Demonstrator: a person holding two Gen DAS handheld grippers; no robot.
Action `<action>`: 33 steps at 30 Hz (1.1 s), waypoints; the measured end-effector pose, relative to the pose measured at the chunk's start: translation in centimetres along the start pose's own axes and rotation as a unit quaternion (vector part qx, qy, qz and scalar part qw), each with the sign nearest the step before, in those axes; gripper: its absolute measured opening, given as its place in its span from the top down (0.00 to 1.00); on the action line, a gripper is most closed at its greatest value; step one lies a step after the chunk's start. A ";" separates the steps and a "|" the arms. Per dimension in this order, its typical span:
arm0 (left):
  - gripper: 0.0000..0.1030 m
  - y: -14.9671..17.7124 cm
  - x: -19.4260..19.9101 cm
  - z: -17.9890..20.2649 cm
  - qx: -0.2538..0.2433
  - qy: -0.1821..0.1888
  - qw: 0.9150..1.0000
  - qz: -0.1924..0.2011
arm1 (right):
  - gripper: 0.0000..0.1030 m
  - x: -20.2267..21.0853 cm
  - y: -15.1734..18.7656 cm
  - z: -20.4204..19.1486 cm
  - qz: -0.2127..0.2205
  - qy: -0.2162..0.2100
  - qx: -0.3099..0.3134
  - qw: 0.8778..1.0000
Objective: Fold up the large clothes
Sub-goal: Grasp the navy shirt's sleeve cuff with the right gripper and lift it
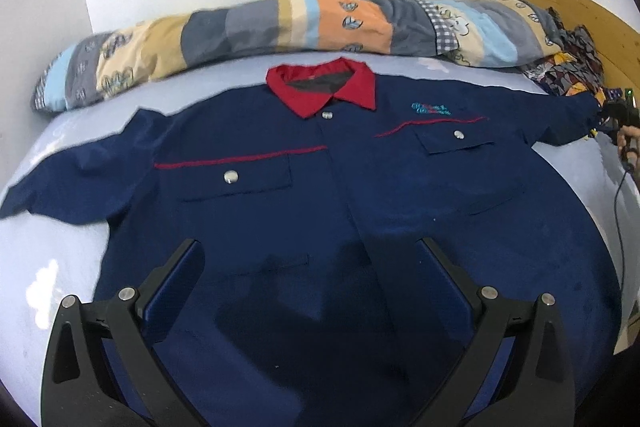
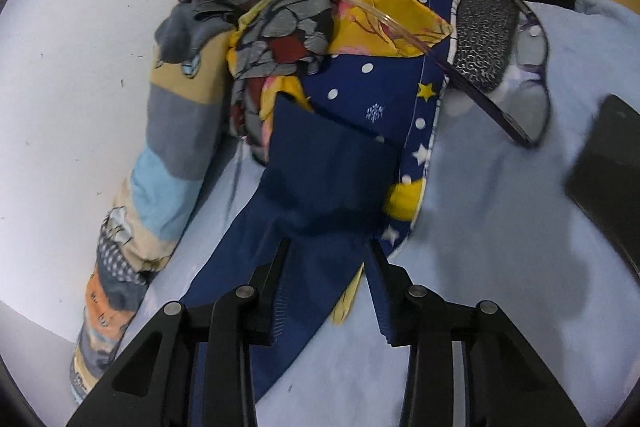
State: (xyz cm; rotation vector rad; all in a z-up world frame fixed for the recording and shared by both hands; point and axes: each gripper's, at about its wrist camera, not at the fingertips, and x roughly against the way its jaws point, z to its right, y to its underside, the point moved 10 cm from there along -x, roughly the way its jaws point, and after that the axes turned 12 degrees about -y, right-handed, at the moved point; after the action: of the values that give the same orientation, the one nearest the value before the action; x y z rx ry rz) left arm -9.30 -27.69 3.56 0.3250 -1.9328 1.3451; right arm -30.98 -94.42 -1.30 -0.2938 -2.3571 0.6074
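The right tongs (image 2: 326, 247) pinch the navy shirt's sleeve (image 2: 320, 179); the left tongs (image 1: 308, 267) gape over its hem. Eyeglasses (image 2: 528, 75) just beyond could snag.

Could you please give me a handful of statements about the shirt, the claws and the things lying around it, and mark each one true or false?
1. The navy shirt lies face up with its front closed. True.
2. Its collar is yellow. False: it is red.
3. The left claw is clamped on the hem. False: its jaws stand wide apart over the shirt's lower front.
4. The right claw has the shirt's sleeve between its jaws. True.
5. A pair of glasses lies on the light blue sheet near the sleeve end. True.
6. The patchwork pillow lies on top of the shirt. False: it lies beyond the collar, along the wall.
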 end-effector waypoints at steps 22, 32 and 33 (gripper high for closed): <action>0.00 1.2 -1.3 0.0 0.039 0.023 0.998 -0.039 | 0.90 -2.1 -1.7 -1.4 0.037 0.046 0.078 0.995; 0.00 0.4 0.2 -0.5 0.058 0.039 0.997 -0.025 | 0.91 3.8 -2.7 -10.3 0.064 -0.006 0.120 0.991; 0.00 0.4 0.3 -0.5 0.061 0.043 0.997 -0.026 | 0.91 4.5 -2.9 -11.5 0.066 -0.009 0.128 0.989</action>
State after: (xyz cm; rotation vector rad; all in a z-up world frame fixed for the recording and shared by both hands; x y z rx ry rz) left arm -9.51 -26.98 3.61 0.3680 -1.7645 1.4232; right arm -26.84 -91.37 10.27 -0.3294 -2.2564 0.9701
